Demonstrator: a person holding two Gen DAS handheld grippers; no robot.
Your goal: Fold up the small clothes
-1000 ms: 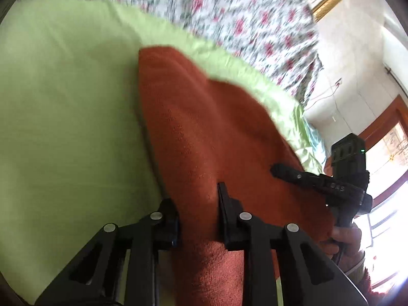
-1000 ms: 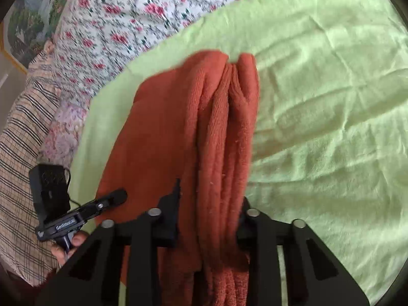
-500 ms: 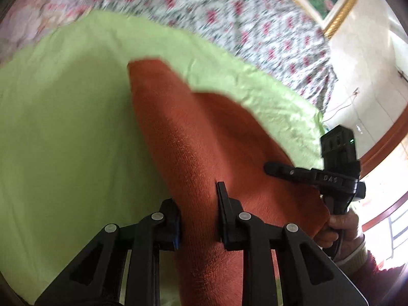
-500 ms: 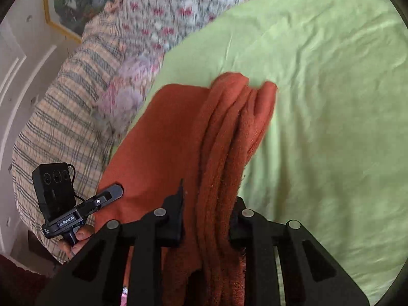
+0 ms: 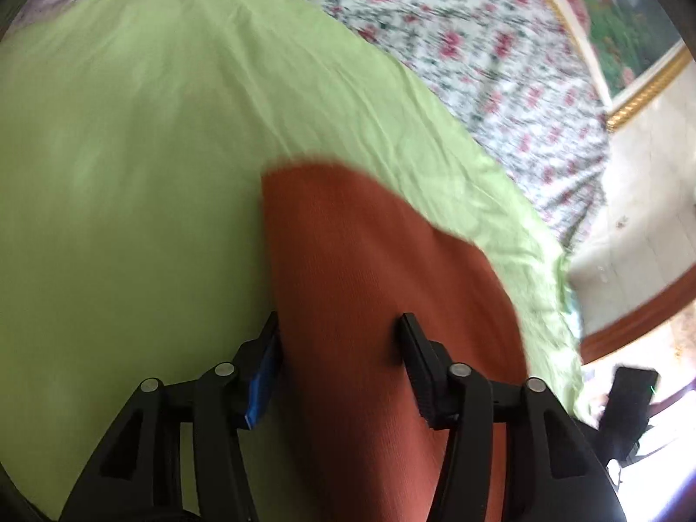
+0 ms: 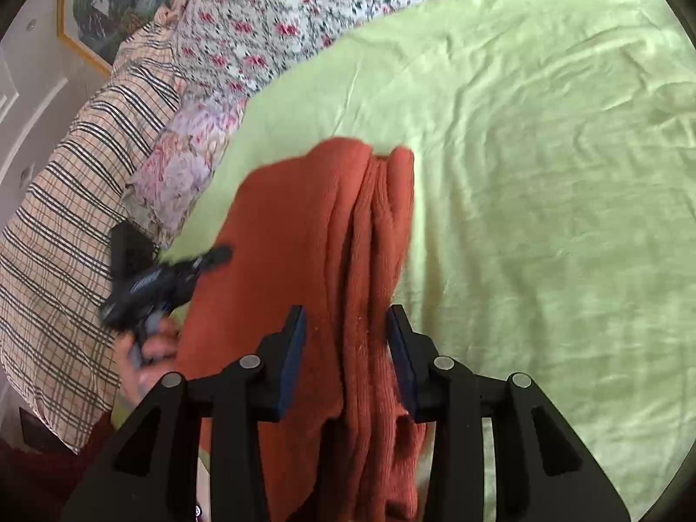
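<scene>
Right wrist view: rust cloth between both opening tongs, right and left, pads apart, released.

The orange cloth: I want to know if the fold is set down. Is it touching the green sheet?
Touching. In the right wrist view the orange cloth lies flat on the green sheet, with no gap along its far edge.
</scene>
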